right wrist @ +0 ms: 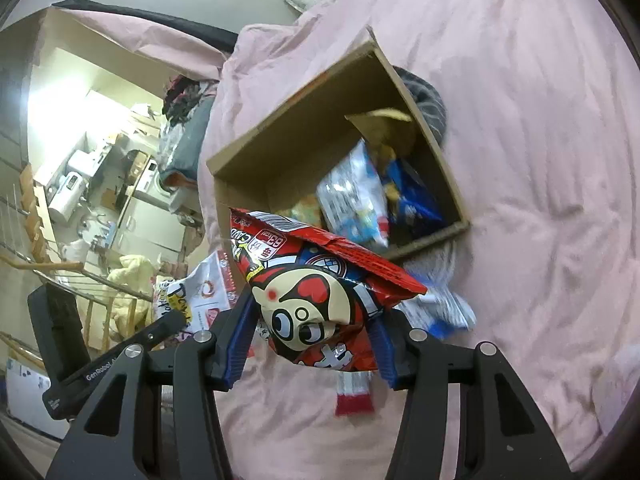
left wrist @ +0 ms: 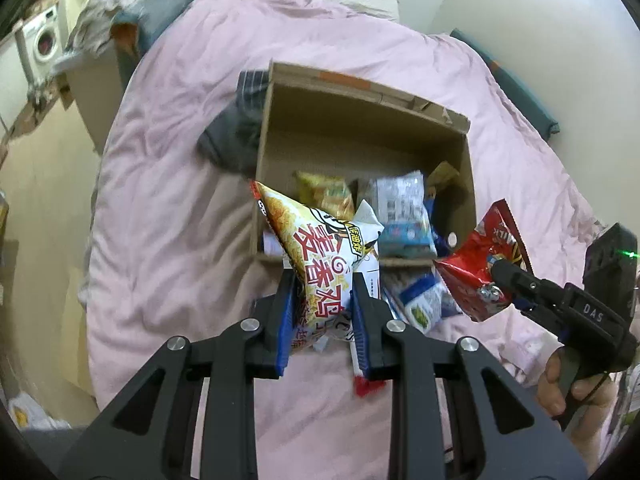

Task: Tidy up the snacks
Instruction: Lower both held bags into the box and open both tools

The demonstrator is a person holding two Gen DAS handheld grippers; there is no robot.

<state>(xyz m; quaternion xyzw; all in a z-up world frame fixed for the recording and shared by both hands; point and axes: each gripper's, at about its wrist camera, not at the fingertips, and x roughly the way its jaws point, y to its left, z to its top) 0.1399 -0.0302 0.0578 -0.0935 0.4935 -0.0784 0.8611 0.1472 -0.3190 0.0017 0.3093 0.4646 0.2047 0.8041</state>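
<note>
A cardboard box stands open on the pink bed cover and holds several snack packs. My left gripper is shut on a white and yellow snack bag with red characters, lifted just in front of the box's near wall. My right gripper is shut on a red snack bag with a cartoon face, held up to the right of the box. Several blue and white packs lie on the cover by the box's near corner.
The pink bed cover spreads all around the box. A dark grey garment lies against the box's left side. A person's hand grips the right tool. Left of the bed are clutter, shelves and a washing machine.
</note>
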